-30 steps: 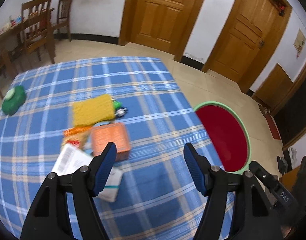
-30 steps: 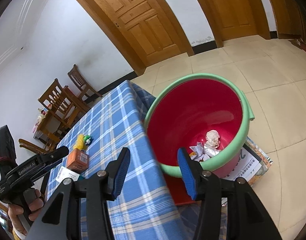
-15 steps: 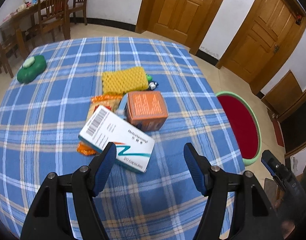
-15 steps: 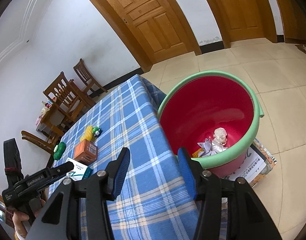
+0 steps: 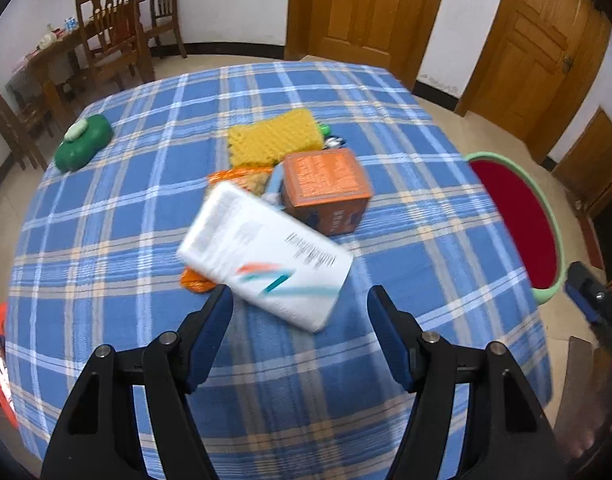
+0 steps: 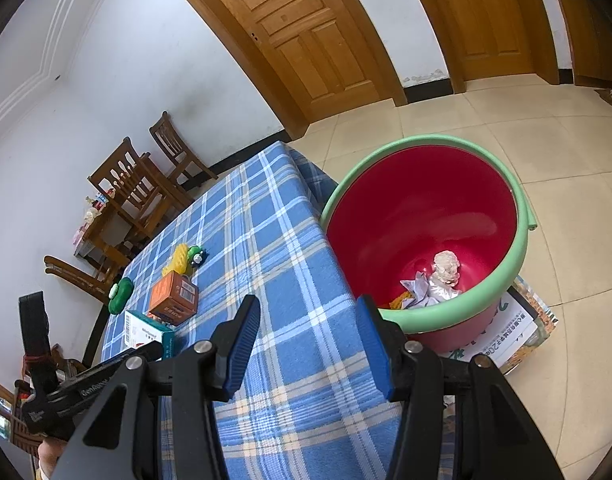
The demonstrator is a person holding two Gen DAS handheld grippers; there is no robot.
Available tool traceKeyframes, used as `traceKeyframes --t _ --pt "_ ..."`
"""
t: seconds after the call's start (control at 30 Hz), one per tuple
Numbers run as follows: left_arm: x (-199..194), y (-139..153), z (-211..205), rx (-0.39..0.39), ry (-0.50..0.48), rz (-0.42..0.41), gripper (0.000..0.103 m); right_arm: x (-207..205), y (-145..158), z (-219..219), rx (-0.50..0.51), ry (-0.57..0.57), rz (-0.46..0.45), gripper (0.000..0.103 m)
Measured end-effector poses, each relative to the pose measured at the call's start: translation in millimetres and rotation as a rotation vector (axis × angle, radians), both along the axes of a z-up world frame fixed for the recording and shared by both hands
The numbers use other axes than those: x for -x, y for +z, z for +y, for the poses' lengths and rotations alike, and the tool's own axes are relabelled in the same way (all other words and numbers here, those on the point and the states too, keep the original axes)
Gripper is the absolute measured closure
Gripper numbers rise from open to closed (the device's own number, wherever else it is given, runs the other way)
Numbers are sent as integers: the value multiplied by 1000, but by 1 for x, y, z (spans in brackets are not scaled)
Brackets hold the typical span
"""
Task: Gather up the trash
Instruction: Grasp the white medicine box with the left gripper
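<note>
A white medicine box [image 5: 266, 256] lies on the blue plaid tablecloth [image 5: 106, 208], just beyond my open, empty left gripper [image 5: 300, 312]. An orange box [image 5: 325, 188], a yellow sponge [image 5: 272, 140] and an orange wrapper [image 5: 234, 176] sit behind it. The red bucket with a green rim [image 6: 429, 236] stands on the floor by the table's right edge and holds crumpled paper [image 6: 433, 284]. My right gripper [image 6: 307, 332] is open and empty, above the table edge beside the bucket. The white box [image 6: 142, 330] and orange box [image 6: 173, 298] also show in the right wrist view.
A green case [image 5: 84, 142] lies at the table's far left. A small green toy [image 6: 197, 255] sits by the sponge. Wooden chairs [image 5: 110, 36] and a side table stand beyond. The bucket [image 5: 517, 224] rests on printed paper [image 6: 501, 344]. Wooden doors line the walls.
The left gripper has pulled back and risen, so the white box now lies just in front of its open fingers. The right gripper has drifted back over the table edge.
</note>
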State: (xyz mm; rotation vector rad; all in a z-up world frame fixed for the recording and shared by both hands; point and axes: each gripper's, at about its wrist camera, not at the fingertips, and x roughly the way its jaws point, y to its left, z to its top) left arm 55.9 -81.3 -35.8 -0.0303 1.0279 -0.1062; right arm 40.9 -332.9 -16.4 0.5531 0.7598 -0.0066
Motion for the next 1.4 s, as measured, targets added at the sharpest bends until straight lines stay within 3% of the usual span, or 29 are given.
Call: traceKeyframes --t 0.2,0.83,1.1,1.4 --pt "-3 -10 17 16 52 29 33 0 -1 1 -1 3 2 50" --pt "-22 -2 80 -1 233 -26 33 -7 -6 12 0 32 18 50" --pt "-36 4 72 100 211 -37 32 -13 -8 17 6 52 29 50" --pt "-55 -12 54 82 242 11 25 -19 -10 22 15 67 46 50"
